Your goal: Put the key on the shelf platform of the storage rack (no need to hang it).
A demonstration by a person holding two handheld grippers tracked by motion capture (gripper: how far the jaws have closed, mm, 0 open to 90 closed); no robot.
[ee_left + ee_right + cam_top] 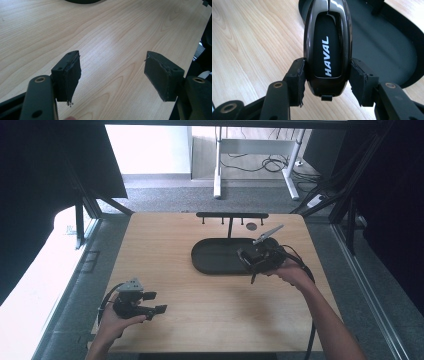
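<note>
Right gripper view: we see the right hand-held gripper [326,82] clamped on a glossy black car key fob [327,45] lettered HAVAL, its pads pressing the fob's two sides near the lower end. The fob stands at the centre of the frame, over the near rim of a dark oval tray [402,50] at upper right. In the high view, this gripper sits right of centre at the tray's right end, below a black hook rack [231,215]. The left hand-held gripper [156,302] rests at lower left over the table [165,250], jaws wide apart with nothing between them. We judge the fob is being carried. Next, we would place it with steady, unslipping pressure, into the tray or up by the rack.
</note>
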